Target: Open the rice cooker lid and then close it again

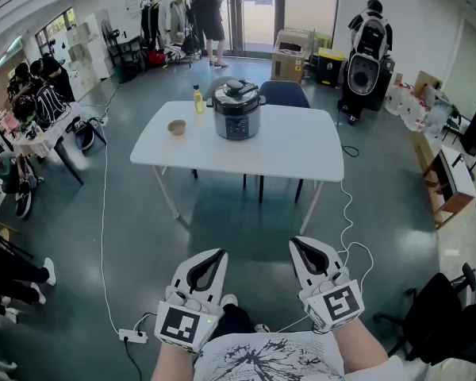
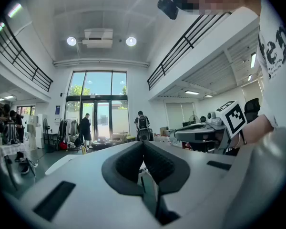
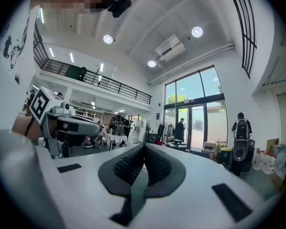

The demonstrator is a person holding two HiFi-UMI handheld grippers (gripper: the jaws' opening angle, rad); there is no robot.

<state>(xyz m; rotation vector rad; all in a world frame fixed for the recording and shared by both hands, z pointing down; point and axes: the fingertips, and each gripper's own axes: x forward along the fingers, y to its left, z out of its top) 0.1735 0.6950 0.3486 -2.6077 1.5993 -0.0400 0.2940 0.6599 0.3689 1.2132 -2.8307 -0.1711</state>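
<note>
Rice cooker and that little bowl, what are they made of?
The cooker looks like shiny metal, because its sides gleam silver. Its lid looks like dark plastic. The bowl is dull tan, maybe wood or ceramic, but it is too small to tell.

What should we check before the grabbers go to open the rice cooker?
1. The rice cooker stands upright on the table: ok.
2. Its lid is down: ok.
3. The left gripper is empty, jaws together: ok.
4. The right gripper is empty, jaws together: ok.
5. Grippers close enough to reach the lid: not ok, the table is well ahead.
6. The bottle and bowl stand apart from the cooker: ok.
</note>
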